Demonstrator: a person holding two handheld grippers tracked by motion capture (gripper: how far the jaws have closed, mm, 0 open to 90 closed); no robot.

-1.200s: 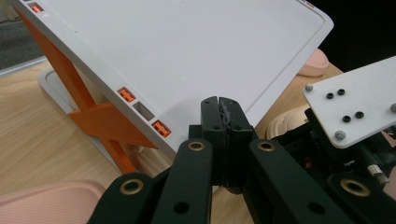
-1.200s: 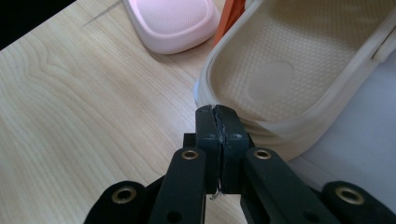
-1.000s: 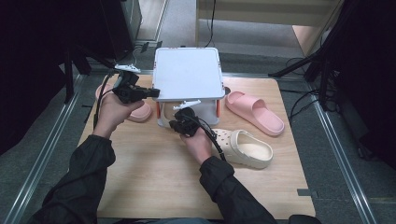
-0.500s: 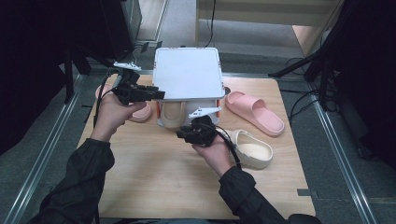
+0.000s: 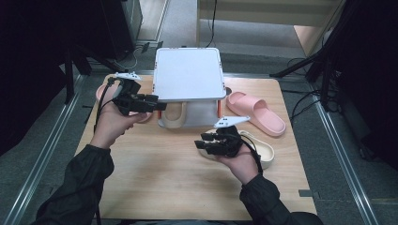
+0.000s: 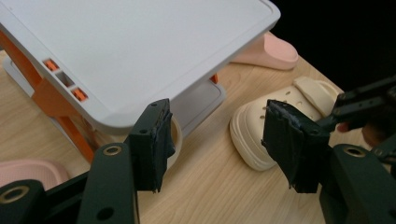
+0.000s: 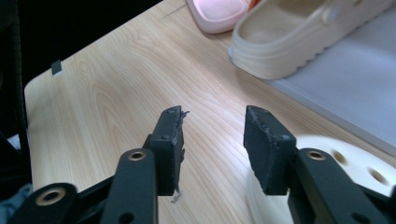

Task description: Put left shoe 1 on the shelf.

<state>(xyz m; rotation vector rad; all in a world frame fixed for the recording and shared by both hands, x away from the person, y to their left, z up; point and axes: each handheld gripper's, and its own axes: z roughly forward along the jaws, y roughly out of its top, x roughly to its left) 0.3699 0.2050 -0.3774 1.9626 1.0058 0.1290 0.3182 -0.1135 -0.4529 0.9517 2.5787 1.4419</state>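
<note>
Left claw (image 5: pixel 155 103) sits at the left front corner of the white rack (image 5: pixel 187 70), jaws wide and just been opening, nothing between them. In the left gripper view its pads frame bare counter (image 6: pixel 219 186), with the rack's top tray above and orange legs (image 6: pixel 51 98) at left.

Right claw (image 5: pixel 202 144) hovers over the counter in front of the rack, jaws partly apart and just been opening, empty. The right gripper view shows wood grain between the pads.

One cream clog (image 5: pixel 172 117) sits on the rack's lower shelf, under the top tray, heel toward the person. In the right gripper view it rests on the grey shelf (image 7: pixel 345 93), ridged sole edge visible.

Second cream clog (image 5: pixel 263 152) lies on the counter right of the rack's front, under and behind the right hand (image 5: pixel 239 164); the perforated toe shows in the left gripper view (image 6: pixel 261 126). Cannot tell if the hand touches it.

One pink slide (image 5: pixel 256 112) lies on the counter right of the rack, toe pointing right and toward the person. Other pink slide (image 5: pixel 104 93) is at the rack's left, mostly hidden behind the left hand (image 5: pixel 112 124).

Both forearms in dark sleeves come in from the bottom. Cables trail from both claws.
</note>
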